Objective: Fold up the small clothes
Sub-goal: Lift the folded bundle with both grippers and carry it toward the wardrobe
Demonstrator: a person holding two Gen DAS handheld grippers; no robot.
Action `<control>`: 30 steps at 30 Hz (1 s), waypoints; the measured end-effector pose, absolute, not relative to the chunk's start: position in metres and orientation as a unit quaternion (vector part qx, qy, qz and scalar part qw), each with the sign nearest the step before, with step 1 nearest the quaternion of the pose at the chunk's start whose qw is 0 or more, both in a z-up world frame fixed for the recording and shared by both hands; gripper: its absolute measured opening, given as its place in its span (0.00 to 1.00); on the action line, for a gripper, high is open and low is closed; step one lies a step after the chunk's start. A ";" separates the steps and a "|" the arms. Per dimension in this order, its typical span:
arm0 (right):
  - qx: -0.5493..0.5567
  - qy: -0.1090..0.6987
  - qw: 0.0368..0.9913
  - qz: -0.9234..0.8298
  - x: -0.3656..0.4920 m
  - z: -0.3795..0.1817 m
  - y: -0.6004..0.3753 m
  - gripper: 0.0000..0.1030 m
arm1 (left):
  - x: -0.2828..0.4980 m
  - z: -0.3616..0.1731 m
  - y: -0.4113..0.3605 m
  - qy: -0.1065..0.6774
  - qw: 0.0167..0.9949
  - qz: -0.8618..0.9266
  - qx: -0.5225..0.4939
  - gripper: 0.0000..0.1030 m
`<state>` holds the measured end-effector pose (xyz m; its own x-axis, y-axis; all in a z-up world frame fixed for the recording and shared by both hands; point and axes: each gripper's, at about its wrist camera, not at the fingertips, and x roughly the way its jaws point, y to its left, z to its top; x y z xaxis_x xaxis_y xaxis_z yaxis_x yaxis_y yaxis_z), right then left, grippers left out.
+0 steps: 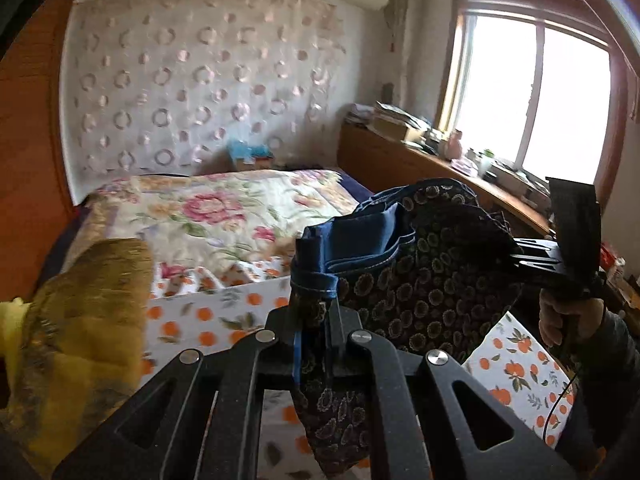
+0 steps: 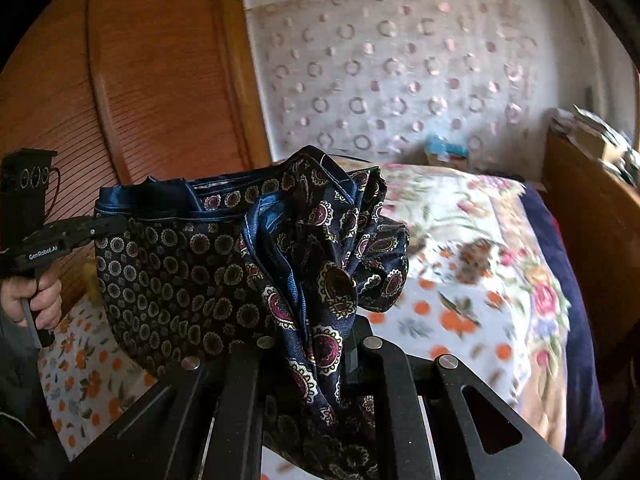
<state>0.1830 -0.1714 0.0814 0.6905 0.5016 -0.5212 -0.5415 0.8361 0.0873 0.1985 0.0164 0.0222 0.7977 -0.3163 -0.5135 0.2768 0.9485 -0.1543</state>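
A dark navy patterned garment (image 1: 420,276) with a plain blue lining hangs in the air between both grippers, above the bed. My left gripper (image 1: 316,320) is shut on one end of it. My right gripper (image 2: 316,344) is shut on the other end of the garment (image 2: 208,272), where the cloth bunches up. The right gripper also shows in the left wrist view (image 1: 520,256), and the left gripper in the right wrist view (image 2: 96,230). The cloth sags in a curve between them.
The bed has an orange-print sheet (image 1: 516,364) and a floral quilt (image 1: 224,216) behind. A yellow-olive cloth (image 1: 80,332) lies at the left. A wooden wardrobe (image 2: 152,72) stands left, and a cluttered wooden ledge (image 1: 448,160) runs under the window.
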 end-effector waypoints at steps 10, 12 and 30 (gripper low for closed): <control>-0.091 0.251 0.897 0.353 0.230 0.092 -0.117 0.11 | 0.168 0.030 0.089 0.241 0.965 -0.083 -0.065 0.08; -0.109 0.242 0.890 0.370 0.242 0.099 -0.103 0.11 | 0.160 0.033 0.106 0.228 0.969 -0.063 -0.072 0.08; -0.258 0.221 0.810 0.477 0.362 0.102 0.106 0.16 | 0.124 -0.046 0.215 0.260 0.948 0.104 -0.153 0.08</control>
<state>0.3619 0.1064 0.1021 0.4470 0.6597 -0.6041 -0.8876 0.4110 -0.2080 0.1242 0.2154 -0.0461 0.8438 0.1170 -0.5238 -0.2763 0.9314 -0.2369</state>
